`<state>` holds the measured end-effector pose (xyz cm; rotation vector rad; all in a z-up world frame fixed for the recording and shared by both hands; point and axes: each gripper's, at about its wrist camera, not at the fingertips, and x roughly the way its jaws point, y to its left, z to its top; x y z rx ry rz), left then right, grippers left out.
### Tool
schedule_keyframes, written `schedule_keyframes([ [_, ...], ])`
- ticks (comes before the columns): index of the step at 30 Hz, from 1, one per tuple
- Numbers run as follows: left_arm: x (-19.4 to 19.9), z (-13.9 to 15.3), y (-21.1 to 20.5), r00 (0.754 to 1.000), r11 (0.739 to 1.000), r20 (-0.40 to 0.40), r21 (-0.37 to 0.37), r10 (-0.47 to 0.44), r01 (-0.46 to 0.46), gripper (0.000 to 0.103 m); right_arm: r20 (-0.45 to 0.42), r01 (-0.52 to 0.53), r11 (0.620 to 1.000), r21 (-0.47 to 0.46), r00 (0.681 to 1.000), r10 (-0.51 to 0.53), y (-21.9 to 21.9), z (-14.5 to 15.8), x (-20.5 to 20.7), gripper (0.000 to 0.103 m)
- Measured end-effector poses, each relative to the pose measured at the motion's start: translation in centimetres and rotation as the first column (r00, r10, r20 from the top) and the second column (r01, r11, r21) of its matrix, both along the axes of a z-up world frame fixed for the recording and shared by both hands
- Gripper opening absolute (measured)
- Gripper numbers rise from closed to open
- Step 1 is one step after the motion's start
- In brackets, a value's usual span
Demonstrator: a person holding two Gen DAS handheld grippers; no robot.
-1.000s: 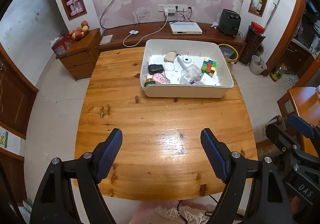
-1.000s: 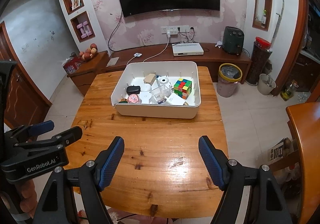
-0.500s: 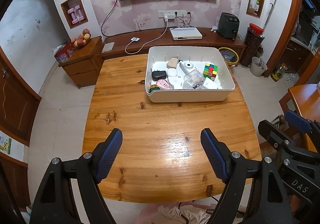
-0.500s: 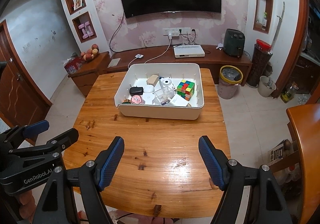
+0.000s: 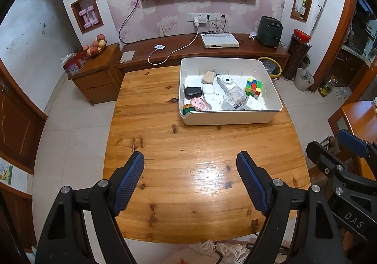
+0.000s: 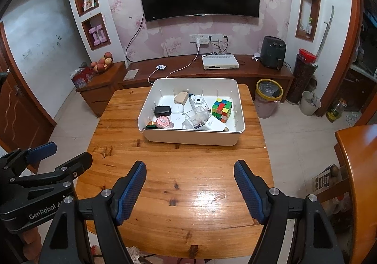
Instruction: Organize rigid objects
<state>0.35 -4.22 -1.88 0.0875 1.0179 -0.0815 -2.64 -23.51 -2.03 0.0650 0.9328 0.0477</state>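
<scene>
A white plastic bin [image 5: 235, 120] [image 6: 188, 139] stands on the far half of the wooden table [image 5: 188, 169] [image 6: 188, 181]. It holds a colour cube [image 5: 253, 87] [image 6: 221, 109], a white camera [image 5: 226, 81] [image 6: 198, 101], a black charger [image 5: 192, 92] [image 6: 162, 111], a clear box [image 5: 233, 97] [image 6: 197, 117], a pink round tin [image 5: 197, 102] [image 6: 163, 121] and other small items. My left gripper [image 5: 190, 181] is open and empty above the near table. My right gripper [image 6: 190, 183] is open and empty, well short of the bin.
A low wooden TV bench [image 6: 212, 73] with a white set-top box [image 6: 220, 64] runs behind the table. A yellow-rimmed bin [image 6: 268, 94] stands on the floor at the right. A second wooden table edge [image 6: 358, 169] is at the far right.
Both grippers have pulled back and risen, so the table and bin look smaller and farther off. Both stay open and empty. Nothing in the bin has moved.
</scene>
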Motion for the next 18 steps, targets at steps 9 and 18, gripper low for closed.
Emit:
schedule_keyframes([
  [9,0.6,-0.6,1.0,0.999,1.000,-0.034,-0.001,0.005,-0.005,0.083,-0.039,-0.014,1.000,-0.013,0.999,0.013,1.5,-0.6,0.7,0.078],
  [18,1.3,-1.1,1.9,0.998,1.000,-0.057,-0.007,0.009,-0.009,0.083,-0.059,-0.013,1.000,-0.015,0.998,0.012,2.5,-1.0,1.2,0.078],
])
